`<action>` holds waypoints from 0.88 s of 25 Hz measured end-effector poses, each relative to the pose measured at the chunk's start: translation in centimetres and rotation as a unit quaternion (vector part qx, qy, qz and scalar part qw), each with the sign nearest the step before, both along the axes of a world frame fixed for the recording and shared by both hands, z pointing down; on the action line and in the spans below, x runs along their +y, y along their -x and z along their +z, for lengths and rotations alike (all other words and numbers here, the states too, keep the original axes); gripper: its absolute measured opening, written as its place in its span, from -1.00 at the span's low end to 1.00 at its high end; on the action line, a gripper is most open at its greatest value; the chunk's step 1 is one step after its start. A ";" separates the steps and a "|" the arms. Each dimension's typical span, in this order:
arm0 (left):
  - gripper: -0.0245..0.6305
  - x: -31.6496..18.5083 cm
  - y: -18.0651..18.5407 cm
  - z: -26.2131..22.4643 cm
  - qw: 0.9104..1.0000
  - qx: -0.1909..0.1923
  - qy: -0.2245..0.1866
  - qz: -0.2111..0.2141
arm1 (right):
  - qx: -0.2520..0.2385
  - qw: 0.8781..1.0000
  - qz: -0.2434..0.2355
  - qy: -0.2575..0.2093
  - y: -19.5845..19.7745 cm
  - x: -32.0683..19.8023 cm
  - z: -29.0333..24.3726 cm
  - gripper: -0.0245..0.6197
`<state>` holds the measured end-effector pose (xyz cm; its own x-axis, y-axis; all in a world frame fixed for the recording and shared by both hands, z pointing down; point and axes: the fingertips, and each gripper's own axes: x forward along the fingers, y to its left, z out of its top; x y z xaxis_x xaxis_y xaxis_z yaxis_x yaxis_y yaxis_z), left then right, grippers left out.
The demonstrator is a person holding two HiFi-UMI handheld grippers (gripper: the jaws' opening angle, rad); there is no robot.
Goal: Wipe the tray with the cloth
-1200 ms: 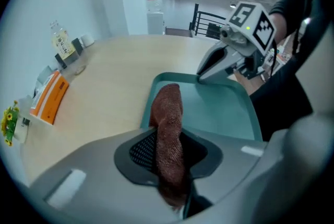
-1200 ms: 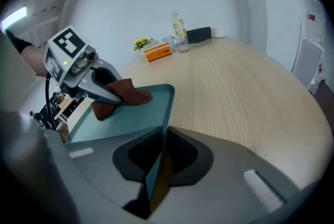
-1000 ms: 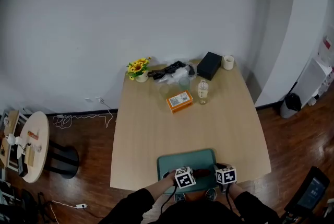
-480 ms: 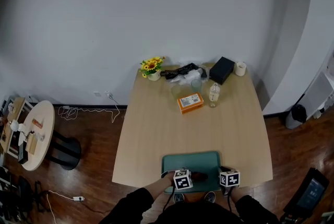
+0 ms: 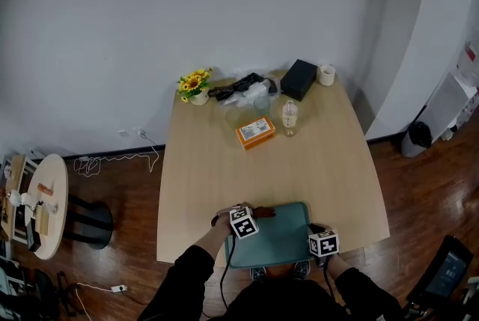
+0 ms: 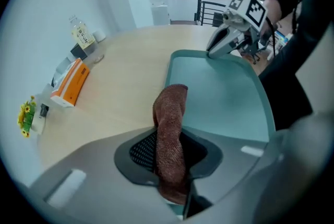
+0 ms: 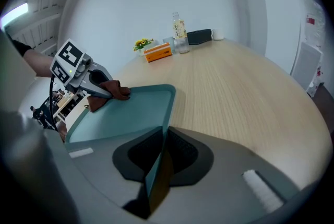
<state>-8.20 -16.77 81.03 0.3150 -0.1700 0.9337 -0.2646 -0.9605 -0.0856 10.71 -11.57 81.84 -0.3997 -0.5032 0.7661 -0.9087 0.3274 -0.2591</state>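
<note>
Clamping the brown cloth tight, my left gripper holds it at the far left corner of the teal tray, which sits at the worktop's near edge. Only my left gripper view shows the jaws clenched on the fabric. My right gripper grasps the tray's near right rim, a grip plain in its own view alone.

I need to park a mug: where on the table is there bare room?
The table is bare between the orange box and the tray; the far edge, from flowers to cup, is crowded.
</note>
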 end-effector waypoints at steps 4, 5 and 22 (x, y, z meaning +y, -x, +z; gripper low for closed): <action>-0.73 4.0 -0.9 -0.4 1.000 0.016 0.010 0.019 | -0.003 1.000 0.000 0.007 -0.3 0.2 0.1 -0.81; -0.73 5.6 -1.2 -0.6 0.999 0.017 0.012 0.035 | -0.004 1.000 0.000 0.007 -0.4 0.2 0.0 -0.82; -0.74 14.0 5.3 1.5 0.991 0.081 0.065 -0.078 | -0.006 1.000 -0.002 0.003 0.3 0.3 0.3 -0.82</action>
